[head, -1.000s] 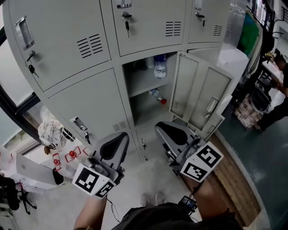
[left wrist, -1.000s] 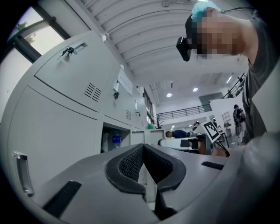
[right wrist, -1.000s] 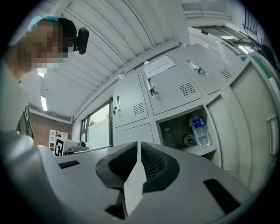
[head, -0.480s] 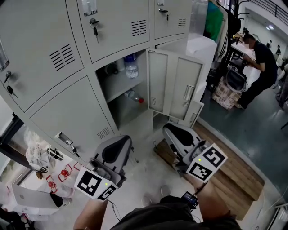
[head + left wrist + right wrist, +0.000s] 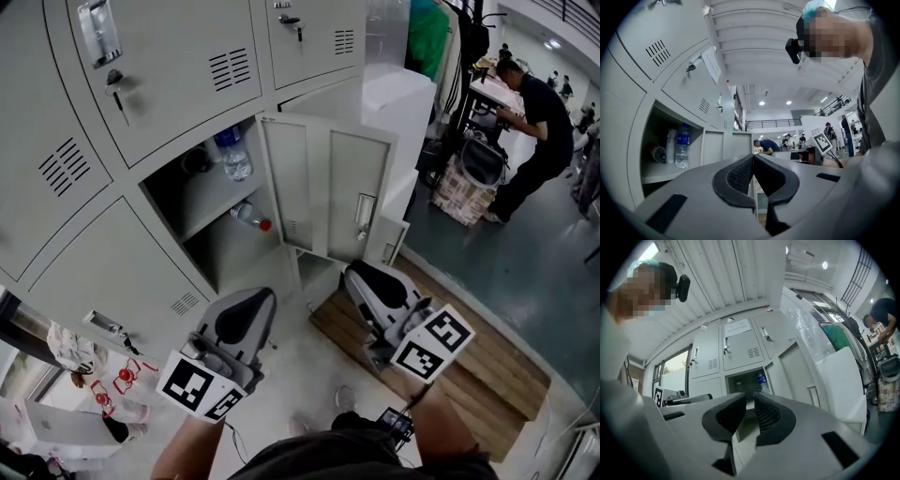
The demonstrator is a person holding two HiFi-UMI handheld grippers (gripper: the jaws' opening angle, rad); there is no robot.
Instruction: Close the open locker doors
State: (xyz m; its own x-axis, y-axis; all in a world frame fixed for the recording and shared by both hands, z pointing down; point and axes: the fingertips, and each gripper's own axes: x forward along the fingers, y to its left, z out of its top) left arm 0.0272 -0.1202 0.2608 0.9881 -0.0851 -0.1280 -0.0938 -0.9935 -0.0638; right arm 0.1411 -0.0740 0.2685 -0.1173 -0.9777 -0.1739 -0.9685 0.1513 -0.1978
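Head view, open locker point(image 5: 236, 267), upright bottle point(image 5: 232, 156) inside

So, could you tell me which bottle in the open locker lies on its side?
The red-capped bottle, lower down; the blue-labelled bottle above it stands upright.

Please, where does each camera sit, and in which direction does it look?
Head view: on the person's head, looking down at the open locker and its door; shows the left gripper and right gripper.
Left gripper view: on the left gripper, looking up along its jaws; shows the person's torso.
Right gripper view: on the right gripper, facing the lockers; shows the person's shoulder.
Shared: all three show the open locker and bottle.
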